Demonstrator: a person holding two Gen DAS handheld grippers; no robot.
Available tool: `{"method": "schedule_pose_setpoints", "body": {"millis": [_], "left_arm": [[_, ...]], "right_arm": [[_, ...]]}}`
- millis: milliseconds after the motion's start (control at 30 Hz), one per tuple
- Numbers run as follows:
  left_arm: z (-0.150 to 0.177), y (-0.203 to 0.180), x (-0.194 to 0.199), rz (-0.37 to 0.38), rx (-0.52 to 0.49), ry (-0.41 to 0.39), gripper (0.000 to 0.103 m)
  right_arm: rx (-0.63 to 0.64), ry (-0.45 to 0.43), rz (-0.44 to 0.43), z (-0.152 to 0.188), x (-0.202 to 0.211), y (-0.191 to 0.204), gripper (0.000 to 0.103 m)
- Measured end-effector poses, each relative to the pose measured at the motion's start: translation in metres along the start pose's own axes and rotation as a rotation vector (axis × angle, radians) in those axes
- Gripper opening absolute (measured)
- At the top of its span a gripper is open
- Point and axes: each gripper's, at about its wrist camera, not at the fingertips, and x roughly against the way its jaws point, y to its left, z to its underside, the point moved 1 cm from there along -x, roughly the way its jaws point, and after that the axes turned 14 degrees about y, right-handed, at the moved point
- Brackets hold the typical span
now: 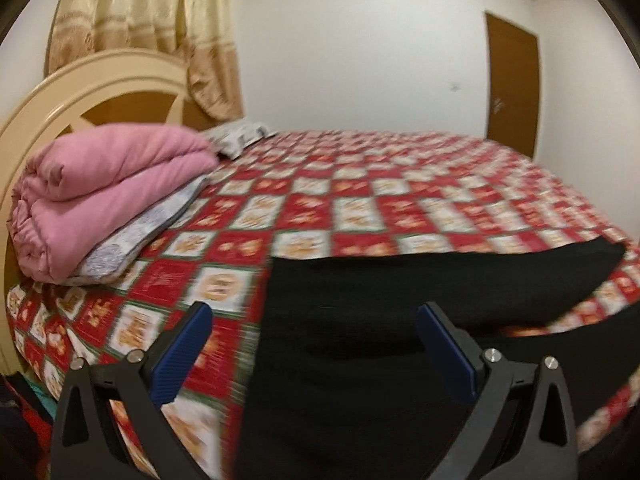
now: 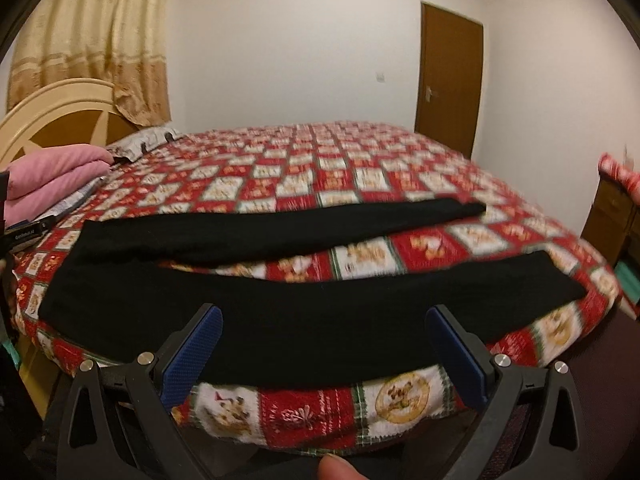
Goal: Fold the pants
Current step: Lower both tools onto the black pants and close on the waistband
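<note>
A wide bed under a red-and-white patchwork quilt with gingerbread squares fills the room ahead of both sets of fingers, and the black, soft-knit pants lie flat along its near edge, the two legs spread apart with a strip of quilt showing between them. The nearer leg runs straight across in front of the right gripper, whose blue-padded fingers stand spread wide with nothing between them. The left gripper is likewise released and empty, its fingers straddling the waist end of the pants. Folding looks not yet begun; the first step is probably to pinch the nearer leg's edge and lay it over the farther one. Beyond the fingertips lies open quilt; a folded pink comforter sits well off beyond the left fingers.
</note>
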Motion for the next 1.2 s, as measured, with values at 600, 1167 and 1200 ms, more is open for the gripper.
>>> {"method": "schedule_pose_setpoints", "body": {"millis": [600, 1167, 1200], "left_arm": [[-0.066, 0.034, -0.155, 0.206, -0.051, 0.25, 0.07], [-0.074, 0.041, -0.17, 0.352, -0.067, 0.285, 0.013], [-0.074, 0.04, -0.17, 0.352, -0.071, 0.282, 0.013]], "right_arm": [[0.015, 0.11, 0.059, -0.022, -0.066, -0.015, 0.102], [-0.085, 0.099, 0.056, -0.095, -0.081, -0.104, 0.076], [-0.103, 0.103, 0.062, -0.103, -0.083, -0.114, 0.076]]}}
